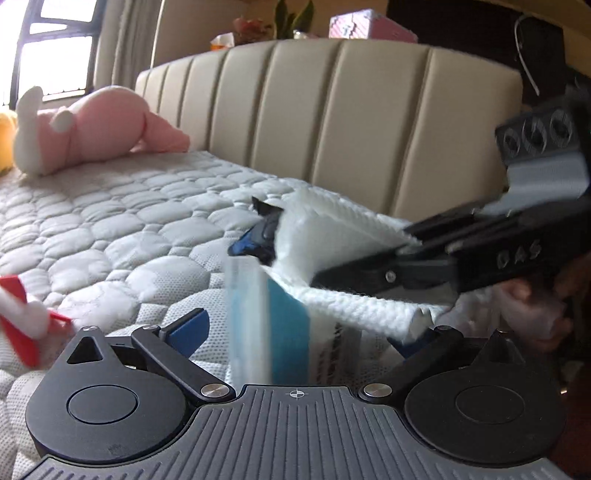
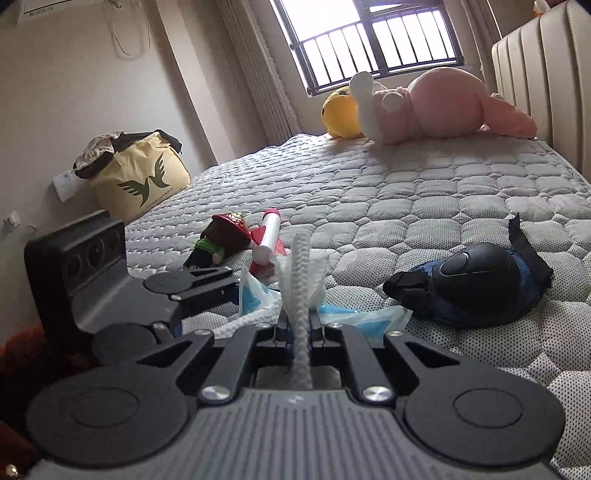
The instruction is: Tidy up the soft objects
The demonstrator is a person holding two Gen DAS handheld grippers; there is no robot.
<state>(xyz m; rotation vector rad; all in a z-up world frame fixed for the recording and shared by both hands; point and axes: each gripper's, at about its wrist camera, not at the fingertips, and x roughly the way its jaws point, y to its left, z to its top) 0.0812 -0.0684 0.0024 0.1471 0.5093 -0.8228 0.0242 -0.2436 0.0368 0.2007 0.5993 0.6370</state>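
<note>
The right gripper (image 2: 301, 325) pinches a white cloth (image 2: 301, 258) above the bed (image 2: 406, 192), while the left gripper (image 1: 295, 328) fingers spread wide around a blue packet (image 1: 284, 328).

A quilted grey mattress (image 2: 424, 192) spreads under and ahead of the right tongs (image 2: 301, 317); far ahead of them stands a barred window (image 2: 369, 40), bright with daylight, with a pale curtain (image 2: 258, 74) just left of it; to their left, off the mattress edge, sits a tan bag (image 2: 144, 177) printed with a green bird, a white wall socket (image 2: 64, 186) beside it. Ahead of the left tongs (image 1: 295, 332) rises a cream channelled headboard (image 1: 332, 122); beyond its top edge – a pink box (image 1: 369, 24), green leaves (image 1: 291, 16) and a tissue box (image 1: 221, 40).
</note>
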